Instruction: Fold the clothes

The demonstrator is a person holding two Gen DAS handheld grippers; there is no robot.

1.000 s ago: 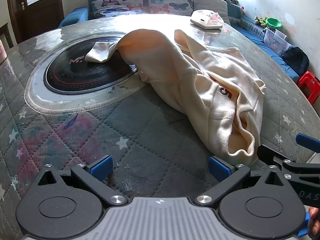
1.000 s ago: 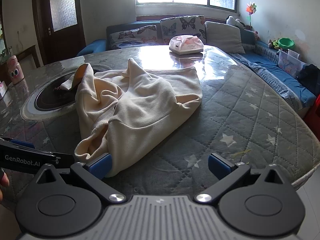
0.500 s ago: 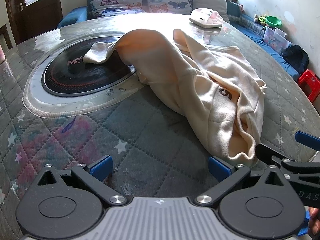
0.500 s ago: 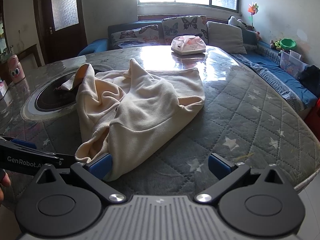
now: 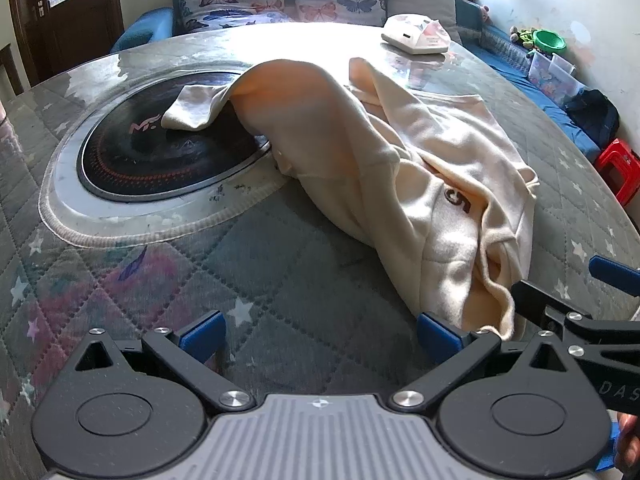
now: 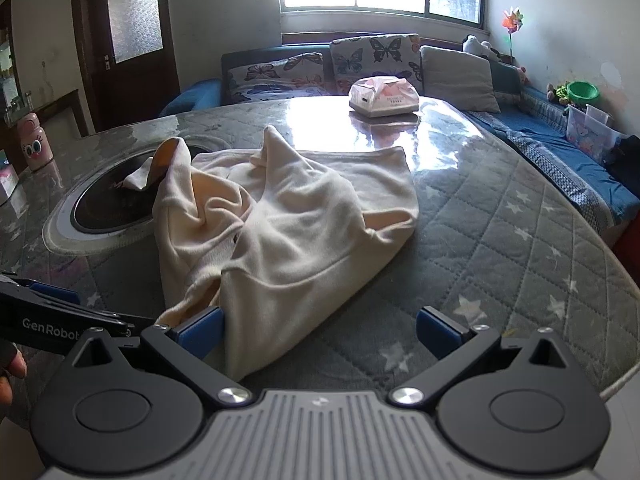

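Left gripper arm: you can read "GenRobot" in white on its black side in the right wrist view; the letters after that are hidden.
Right gripper arm: you see "DAS" in pale letters at the edge of the left wrist view, cut off by the frame.
Cream sweatshirt: you can make out a dark mark like a "5" or "G" on the fabric; which one cannot be told.
Induction cooktop: a pinkish "M" begins a logo on the black glass; the rest lies under the sleeve.
Tissue pack: its print is too small for you to read.
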